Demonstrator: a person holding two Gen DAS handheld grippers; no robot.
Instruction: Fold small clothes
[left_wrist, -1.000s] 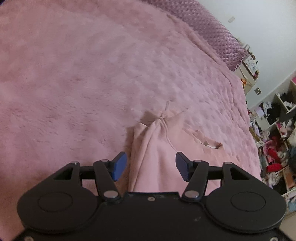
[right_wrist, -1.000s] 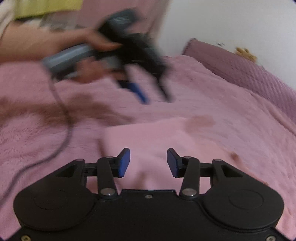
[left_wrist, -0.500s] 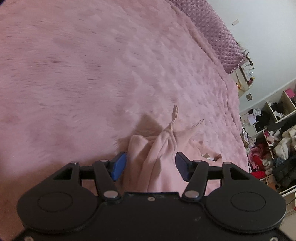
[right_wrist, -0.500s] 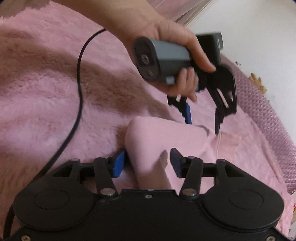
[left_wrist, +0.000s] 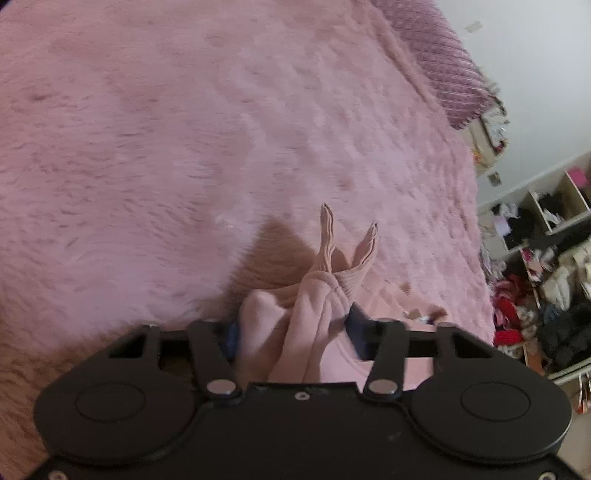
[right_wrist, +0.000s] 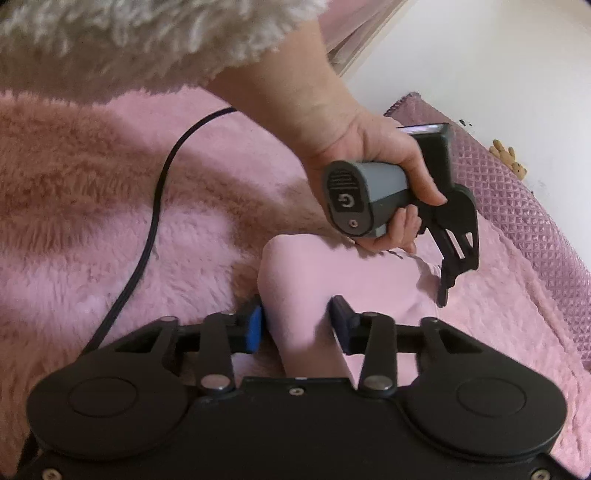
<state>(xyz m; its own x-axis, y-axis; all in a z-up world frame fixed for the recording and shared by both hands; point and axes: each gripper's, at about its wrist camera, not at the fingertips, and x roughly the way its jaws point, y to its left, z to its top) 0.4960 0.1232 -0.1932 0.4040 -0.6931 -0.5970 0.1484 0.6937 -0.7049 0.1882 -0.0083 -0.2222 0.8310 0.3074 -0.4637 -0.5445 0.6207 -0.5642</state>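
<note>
Gripping bunched pink garment (left_wrist: 314, 321), left gripper (left_wrist: 291, 334), right gripper (right_wrist: 295, 326) likewise clamped.

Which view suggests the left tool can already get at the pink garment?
Probably yes, in the left wrist view: the pink garment bunches between the left tool fingers, with nothing blocking.

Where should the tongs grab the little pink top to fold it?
Judging from its pose, grab the pink top by its thick bunched edges, coming in low along the fuzzy blanket. The cloth humps up there, so both layers fit between the pads. The left tongs and right tongs each already have such a fold between them.
</note>
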